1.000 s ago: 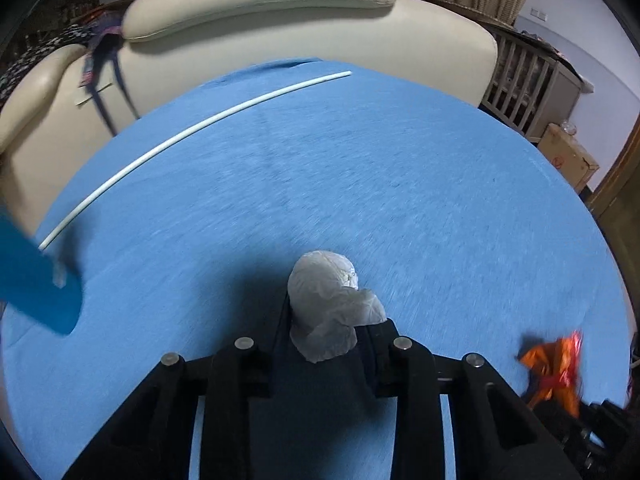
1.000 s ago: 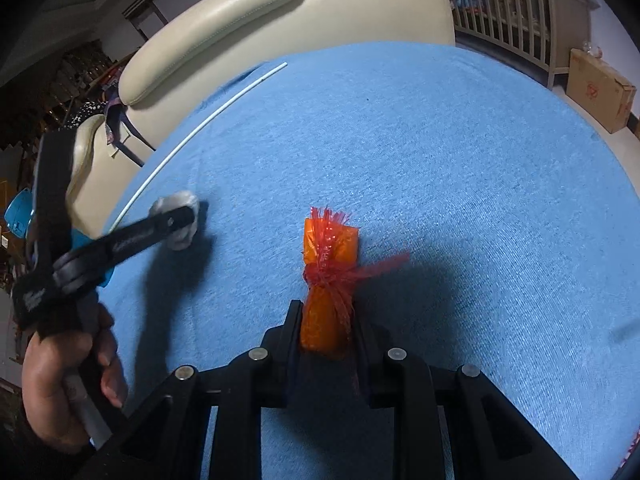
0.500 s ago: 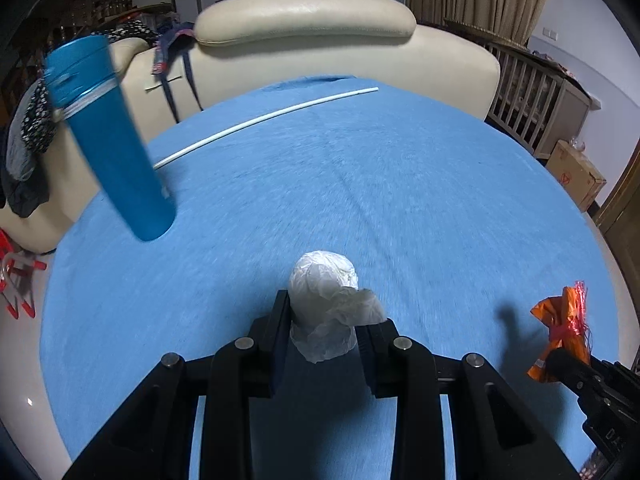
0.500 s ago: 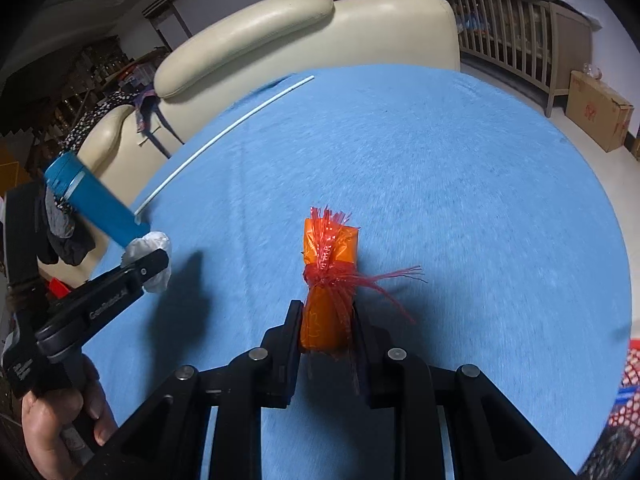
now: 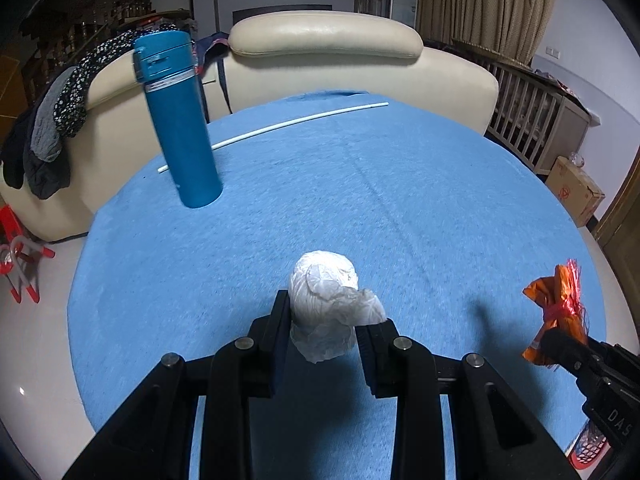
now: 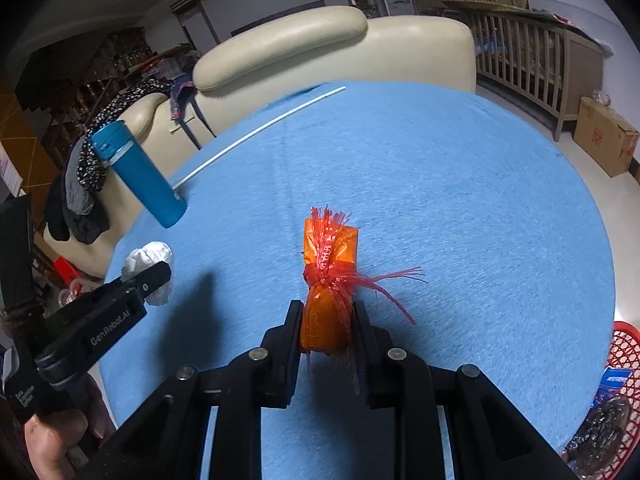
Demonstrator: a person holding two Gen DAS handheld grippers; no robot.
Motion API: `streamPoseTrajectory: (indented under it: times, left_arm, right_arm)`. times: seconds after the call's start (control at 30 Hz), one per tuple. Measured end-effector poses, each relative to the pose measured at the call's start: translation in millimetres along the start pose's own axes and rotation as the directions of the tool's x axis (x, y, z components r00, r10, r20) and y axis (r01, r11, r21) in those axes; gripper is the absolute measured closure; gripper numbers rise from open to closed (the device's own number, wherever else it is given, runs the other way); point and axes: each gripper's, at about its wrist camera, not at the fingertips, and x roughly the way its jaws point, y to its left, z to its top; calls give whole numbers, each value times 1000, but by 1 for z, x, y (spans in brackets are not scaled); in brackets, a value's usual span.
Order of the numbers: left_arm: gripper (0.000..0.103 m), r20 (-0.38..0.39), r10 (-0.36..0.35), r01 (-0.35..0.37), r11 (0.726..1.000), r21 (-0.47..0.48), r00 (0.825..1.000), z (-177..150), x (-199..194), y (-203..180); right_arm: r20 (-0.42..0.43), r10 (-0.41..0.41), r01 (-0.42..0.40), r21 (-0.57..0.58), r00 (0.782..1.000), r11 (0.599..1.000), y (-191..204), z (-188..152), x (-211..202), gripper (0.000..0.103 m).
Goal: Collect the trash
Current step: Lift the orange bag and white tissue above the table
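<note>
My left gripper (image 5: 323, 320) is shut on a crumpled white tissue wad (image 5: 326, 296), held above the blue round table (image 5: 400, 200). In the right wrist view the same wad (image 6: 150, 258) shows at the left, pinched in the left gripper (image 6: 154, 276). My right gripper (image 6: 326, 320) is shut on an orange wrapper bundle tied with red shredded ribbon (image 6: 328, 264), also off the table. That bundle (image 5: 554, 304) appears at the right edge of the left wrist view.
A tall blue flask (image 5: 176, 120) stands at the table's far left, with a thin white rod (image 5: 280, 128) lying behind it. A cream sofa (image 5: 320, 48) with draped clothes backs the table. A red mesh basket (image 6: 618, 360) sits low at the right. A cardboard box (image 6: 604, 140) stands on the floor.
Both grippers have pulled back and risen with their loads still held. The blue flask has come fully into view at the left, and the red basket has appeared at the right.
</note>
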Motion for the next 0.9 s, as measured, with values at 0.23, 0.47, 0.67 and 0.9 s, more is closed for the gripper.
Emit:
streamPoseTrajectory:
  times: [0.23,0.47,0.67,0.9]
  left_arm:
    - [70,6,1,-1,1000,-4,1000,-11,-10,2]
    - [70,8,1,-1,1000,3,1000,-17,-19,-4]
    - [70,29,5,-6,1000,19,1000,-22,-31,-11]
    - [70,61,0,-3,999,54,998,-27,-48,-27]
  right_arm:
    - [11,7,-7,-17,1000,1000,4,-7,-10,78]
    - [17,7,-6,-11,1000,1000,1,-12,-16,78]
    - [35,7,-7,-2,999,1000,-4,-15,-27,78]
    - [70,7,-8,14,998,1000,-13,-19,-45,78]
